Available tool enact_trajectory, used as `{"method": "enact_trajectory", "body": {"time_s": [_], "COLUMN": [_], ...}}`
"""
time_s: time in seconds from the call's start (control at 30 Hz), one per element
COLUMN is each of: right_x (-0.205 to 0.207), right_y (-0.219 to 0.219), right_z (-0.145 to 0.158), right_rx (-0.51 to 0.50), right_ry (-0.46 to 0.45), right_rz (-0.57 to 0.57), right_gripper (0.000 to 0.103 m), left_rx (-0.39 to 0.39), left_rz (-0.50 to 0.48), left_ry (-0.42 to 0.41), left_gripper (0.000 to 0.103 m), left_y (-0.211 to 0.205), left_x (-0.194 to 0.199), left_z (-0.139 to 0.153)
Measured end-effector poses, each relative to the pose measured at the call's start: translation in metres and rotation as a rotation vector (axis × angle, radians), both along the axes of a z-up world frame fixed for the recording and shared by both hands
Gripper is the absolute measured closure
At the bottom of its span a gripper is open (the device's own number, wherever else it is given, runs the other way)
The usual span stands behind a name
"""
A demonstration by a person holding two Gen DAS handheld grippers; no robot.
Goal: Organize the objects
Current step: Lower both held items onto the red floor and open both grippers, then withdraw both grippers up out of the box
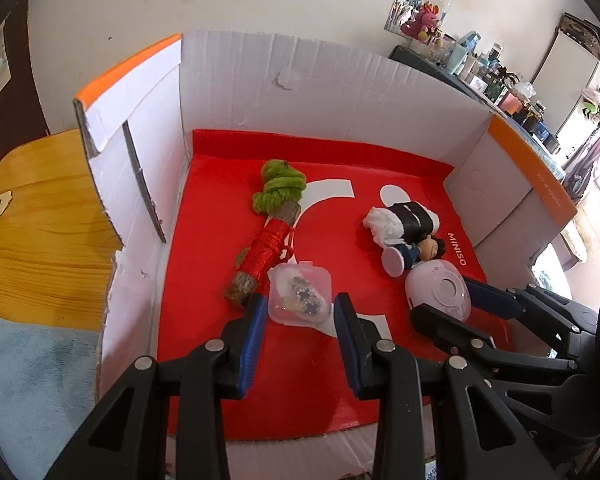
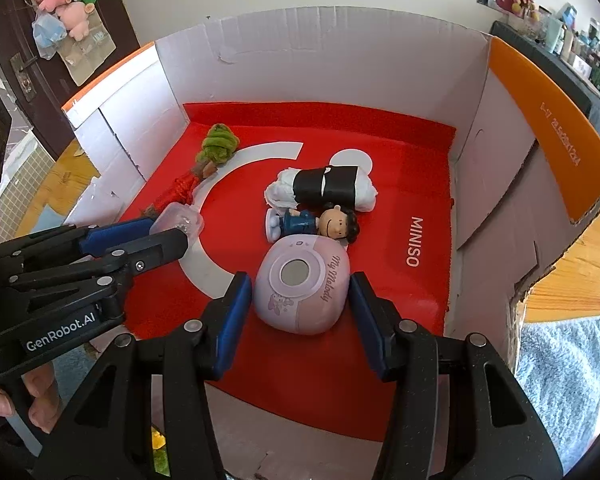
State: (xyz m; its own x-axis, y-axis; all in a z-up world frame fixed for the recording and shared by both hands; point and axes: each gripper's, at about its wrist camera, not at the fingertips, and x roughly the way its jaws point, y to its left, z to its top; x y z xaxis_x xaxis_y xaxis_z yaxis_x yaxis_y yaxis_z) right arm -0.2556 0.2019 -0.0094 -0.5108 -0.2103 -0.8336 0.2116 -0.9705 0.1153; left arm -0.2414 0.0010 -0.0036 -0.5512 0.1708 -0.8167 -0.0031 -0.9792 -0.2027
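Observation:
Inside a white cardboard box lined with a red Miniso sheet lie several objects. My left gripper is open, its blue pads on either side of a small clear plastic case of beads. My right gripper is open around a pink My Melody gadget, which also shows in the left wrist view. A stick wrapped in red and green yarn lies left. A cartoon figurine and a white roll with a black band lie behind the gadget.
The box walls stand close on three sides, with orange flaps. A wooden floor and a blue-grey rug lie outside. A cluttered shelf runs along the far wall.

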Motion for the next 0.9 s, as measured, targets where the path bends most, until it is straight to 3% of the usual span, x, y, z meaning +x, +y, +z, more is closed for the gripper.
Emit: {"method": "enact_trajectory", "body": {"time_s": [0.9], "right_x": [0.022], "right_y": [-0.009], "right_z": [0.017], "right_rx": [-0.006], "right_ry": [0.061], "right_rz": [0.015], "right_gripper": [0.039], "left_rx": [-0.01], "left_rz": [0.014], "left_ry": [0.066], "left_gripper": [0.048], "left_y": [-0.002], "left_x": [0.037], "left_z": [0.029]}}
